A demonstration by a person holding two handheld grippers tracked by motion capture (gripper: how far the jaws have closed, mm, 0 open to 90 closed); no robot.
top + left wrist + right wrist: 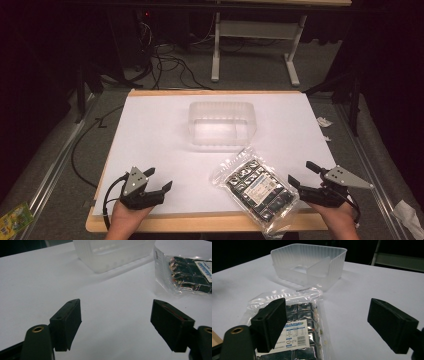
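I had the left gripper [159, 180] wide open, nothing in it. Right gripper [301, 173] was open too, empty. The bag [256, 189] lay flat just beside the right gripper's left jaw, untouched. The tub [222, 123] sat beyond both, well apart.

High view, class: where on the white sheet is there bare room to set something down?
Bare: the wide stretch left of the clear tub, above the left gripper, and the strip between tub and right edge. Crowded: the near right, where the packet lies beside the right gripper.
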